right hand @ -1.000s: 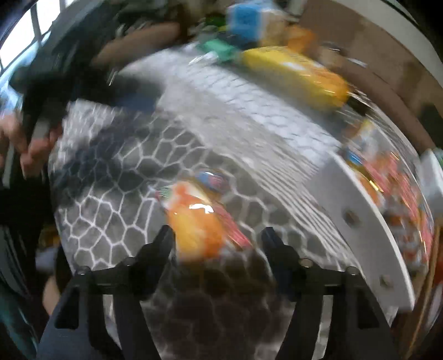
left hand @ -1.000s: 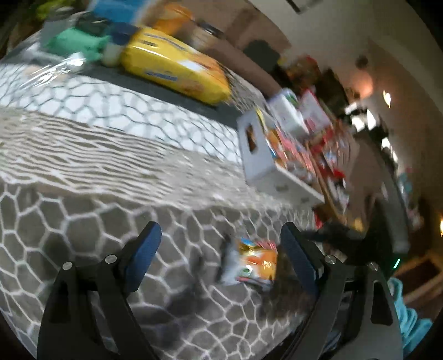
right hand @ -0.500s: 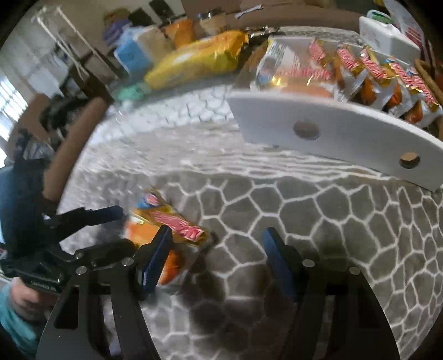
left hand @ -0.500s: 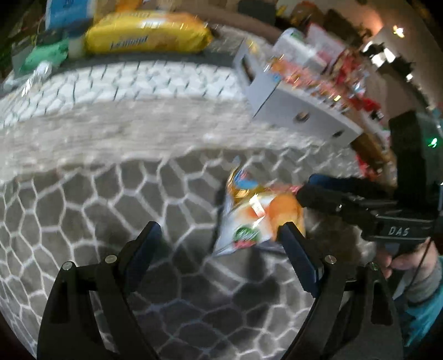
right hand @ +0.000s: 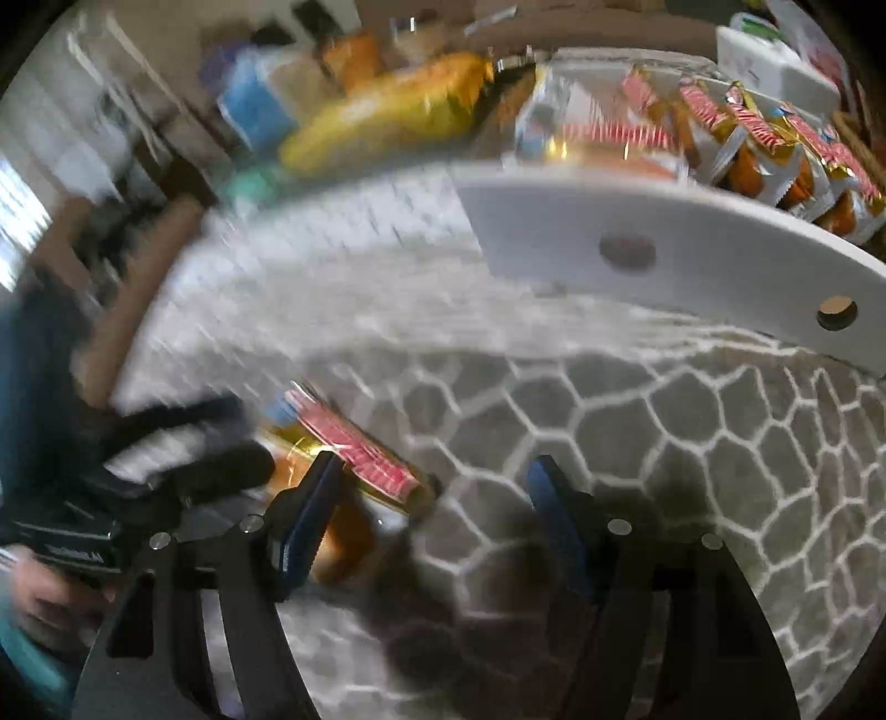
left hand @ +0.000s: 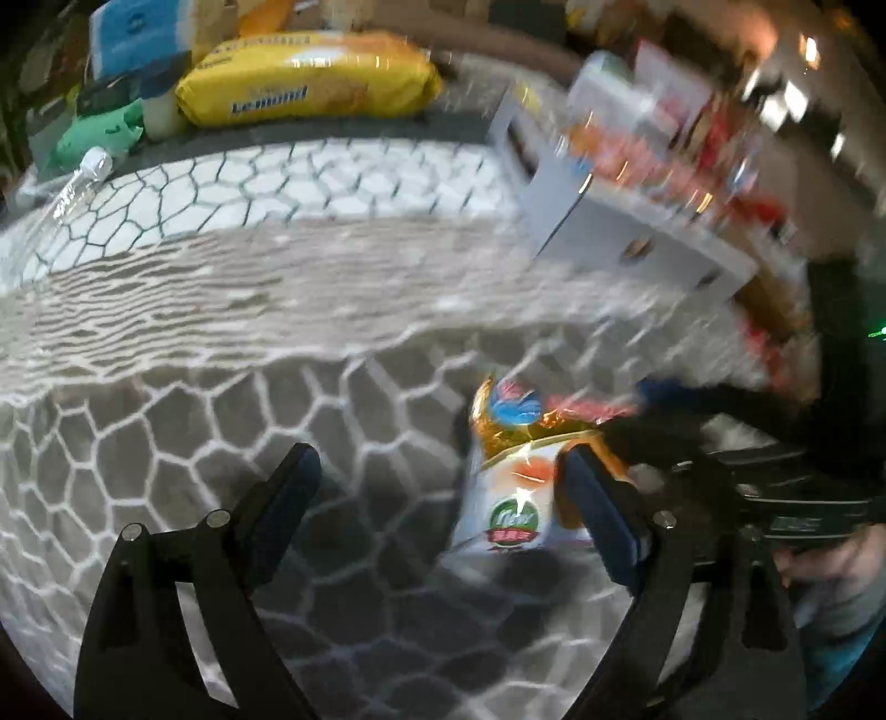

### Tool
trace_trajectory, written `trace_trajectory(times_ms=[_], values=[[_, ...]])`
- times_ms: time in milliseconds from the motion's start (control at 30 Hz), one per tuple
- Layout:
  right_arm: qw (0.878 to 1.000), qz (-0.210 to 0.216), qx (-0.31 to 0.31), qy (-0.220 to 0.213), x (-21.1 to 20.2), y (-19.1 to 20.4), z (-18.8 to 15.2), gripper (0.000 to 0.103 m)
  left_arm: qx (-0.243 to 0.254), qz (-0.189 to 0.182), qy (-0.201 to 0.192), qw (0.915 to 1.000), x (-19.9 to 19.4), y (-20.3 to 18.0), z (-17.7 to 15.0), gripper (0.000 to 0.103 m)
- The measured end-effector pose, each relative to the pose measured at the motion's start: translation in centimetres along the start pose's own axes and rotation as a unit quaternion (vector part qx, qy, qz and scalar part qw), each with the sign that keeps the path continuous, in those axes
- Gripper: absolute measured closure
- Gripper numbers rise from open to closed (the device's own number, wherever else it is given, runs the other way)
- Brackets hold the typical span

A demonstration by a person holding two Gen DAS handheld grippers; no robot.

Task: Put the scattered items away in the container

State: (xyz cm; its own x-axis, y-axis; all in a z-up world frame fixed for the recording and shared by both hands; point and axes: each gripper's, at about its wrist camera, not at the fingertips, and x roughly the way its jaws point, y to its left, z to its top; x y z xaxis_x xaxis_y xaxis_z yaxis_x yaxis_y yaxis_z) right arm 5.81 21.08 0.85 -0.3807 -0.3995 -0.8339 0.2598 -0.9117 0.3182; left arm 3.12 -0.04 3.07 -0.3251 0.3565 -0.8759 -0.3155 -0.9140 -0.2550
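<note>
An orange and white snack packet [left hand: 512, 487] lies on the hexagon-patterned cloth, just inside my left gripper's right finger. My left gripper [left hand: 443, 498] is open, low over the cloth. In the right wrist view the same packet [right hand: 354, 471] lies at the left finger of my right gripper [right hand: 437, 509], which is open. The white container [left hand: 626, 232] stands at the back right, holding several snack packets [right hand: 747, 144]; its wall [right hand: 664, 255] fills the upper right of the right wrist view. Each gripper shows in the other's view.
A big yellow biscuit bag [left hand: 310, 83], a blue pack [left hand: 138, 33] and a green pouch [left hand: 94, 133] lie along the far edge of the table. A plastic bottle [left hand: 77, 177] lies at far left. Open cloth lies left of the packet.
Both grippers have closed in on the packet from opposite sides. The packet now sits against my left gripper's right finger and my right gripper's left finger. Both views are blurred.
</note>
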Motion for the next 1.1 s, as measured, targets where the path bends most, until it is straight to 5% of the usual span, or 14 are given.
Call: trace_trajectory(times_ms=[100, 300, 367, 400, 567, 933, 1100], values=[[1.0, 0.027, 0.016, -0.005, -0.7, -0.6, 0.0, 0.028, 0.005, 0.002, -0.003, 1.0, -0.3, 0.3, -0.3, 0.011], [0.987, 0.122, 0.103, -0.019, -2.1, -3.3, -0.4, 0.03, -0.073, -0.084, -0.031, 0.9934, -2.3, 3.3, 0.0, 0.013], [0.974, 0.169, 0.147, 0.0, -1.2, -4.4, -0.4, 0.056, -0.073, -0.107, -0.033, 0.991, -2.4, 3.6, 0.2, 0.013], [0.967, 0.189, 0.169, 0.012, -0.5, -4.8, -0.6, 0.061, -0.067, -0.119, -0.028, 0.9902, -2.2, 3.4, 0.4, 0.015], [0.947, 0.239, 0.215, 0.03, 0.9, -5.2, -1.0, 0.062, -0.027, -0.112, 0.006, 0.9933, -0.5, 1.8, 0.7, 0.023], [0.958, 0.228, 0.171, 0.039, 1.3, -3.3, -0.8, 0.062, -0.03, -0.132, 0.019, 0.9907, 0.4, 2.4, 0.0, 0.053], [0.964, 0.214, 0.151, 0.042, 1.7, -2.7, -0.8, 0.062, -0.018, -0.138, 0.025, 0.9899, 0.5, 1.7, 0.1, 0.056]])
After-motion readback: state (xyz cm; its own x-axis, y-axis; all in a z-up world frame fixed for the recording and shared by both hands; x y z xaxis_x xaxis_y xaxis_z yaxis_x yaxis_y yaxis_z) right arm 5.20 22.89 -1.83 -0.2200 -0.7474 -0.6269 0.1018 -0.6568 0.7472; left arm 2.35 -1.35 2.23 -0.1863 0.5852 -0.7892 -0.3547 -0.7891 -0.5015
